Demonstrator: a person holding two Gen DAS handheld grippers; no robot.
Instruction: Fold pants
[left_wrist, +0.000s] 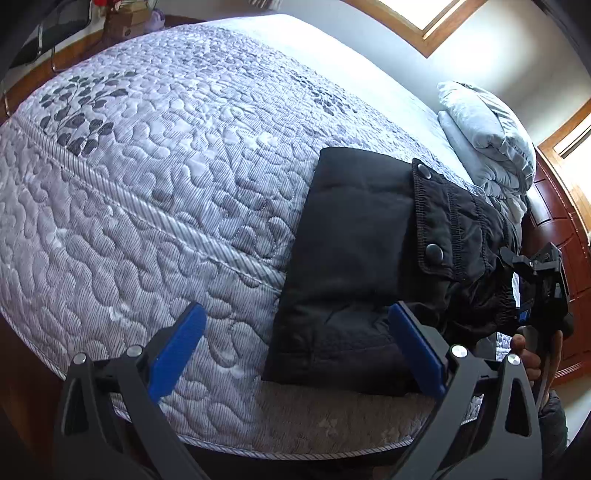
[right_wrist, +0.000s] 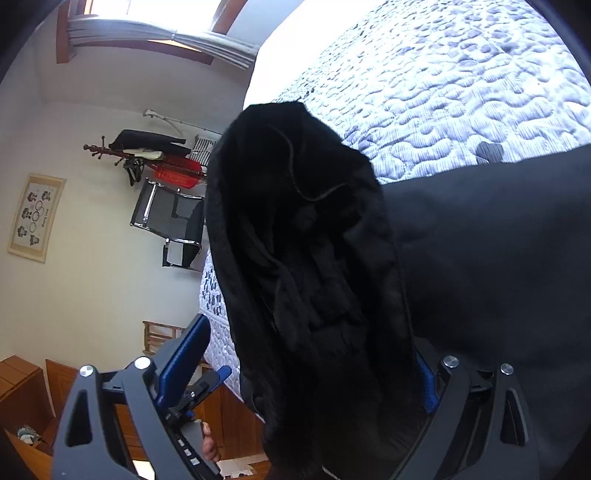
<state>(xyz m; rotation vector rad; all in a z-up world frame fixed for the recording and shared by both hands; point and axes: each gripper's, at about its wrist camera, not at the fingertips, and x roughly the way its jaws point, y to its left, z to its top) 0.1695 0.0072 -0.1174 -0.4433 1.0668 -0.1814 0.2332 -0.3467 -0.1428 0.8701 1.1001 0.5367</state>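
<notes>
Both wrist views close, angled down; share pants (left_wrist: 354, 258), mattress (left_wrist: 147, 184).

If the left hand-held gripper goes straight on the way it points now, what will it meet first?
Most likely the quilted mattress: the open left hand-held gripper points at its near edge, with the folded black pants just beside its right finger. Depth is unclear.

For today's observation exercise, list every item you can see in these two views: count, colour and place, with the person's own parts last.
pants: one, black, folded on the mattress's near edge
mattress: one, grey-white quilted, fills the view
bedding pile: one, pale blue-grey, far end of mattress
chair: one, black mesh, by the wall
wall picture: one, cream, on the wall
left gripper: one, black with blue pads, open
right gripper: one, black with blue pads, wide around the pants
hand: one, on the right gripper's handle
</notes>
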